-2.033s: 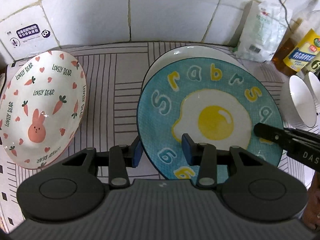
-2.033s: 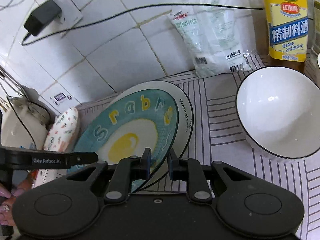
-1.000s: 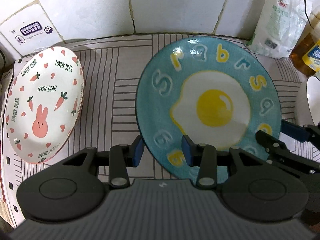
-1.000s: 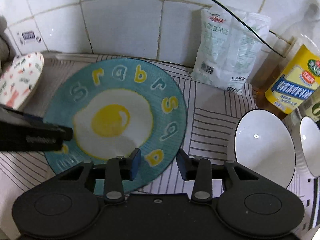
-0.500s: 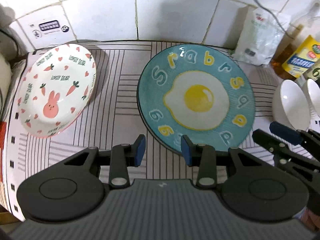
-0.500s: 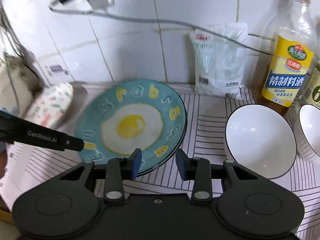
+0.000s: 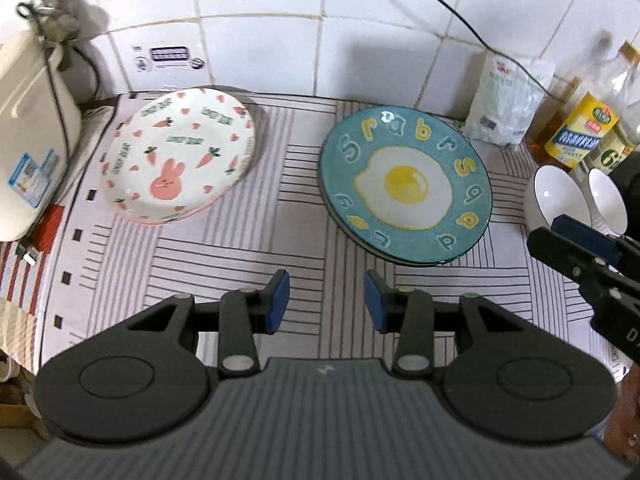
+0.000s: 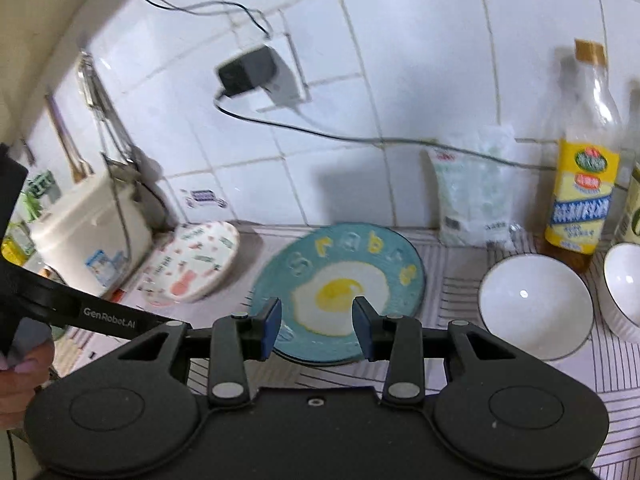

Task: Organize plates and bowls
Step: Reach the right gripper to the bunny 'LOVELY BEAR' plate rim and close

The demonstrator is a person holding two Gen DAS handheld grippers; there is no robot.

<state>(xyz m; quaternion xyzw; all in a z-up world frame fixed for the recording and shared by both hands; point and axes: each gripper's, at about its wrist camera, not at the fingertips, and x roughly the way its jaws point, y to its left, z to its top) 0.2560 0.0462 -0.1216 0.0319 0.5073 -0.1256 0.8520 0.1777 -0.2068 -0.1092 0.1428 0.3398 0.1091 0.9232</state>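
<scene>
i hold my left hand-held gripper (image 7: 325, 297) and right hand-held gripper (image 8: 315, 328) empty, jaws spreading, since the egg plate (image 7: 405, 189) sits stacked flat on the counter (image 7: 240, 248).

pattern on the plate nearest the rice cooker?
White round plate with pink rabbit, carrots and hearts; clearest in the left wrist view.

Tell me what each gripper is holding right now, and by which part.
Nothing is held. The left gripper and right gripper both have their jaws opening with nothing between them; the round blue fried-egg plate lies free on the striped cloth.
</scene>
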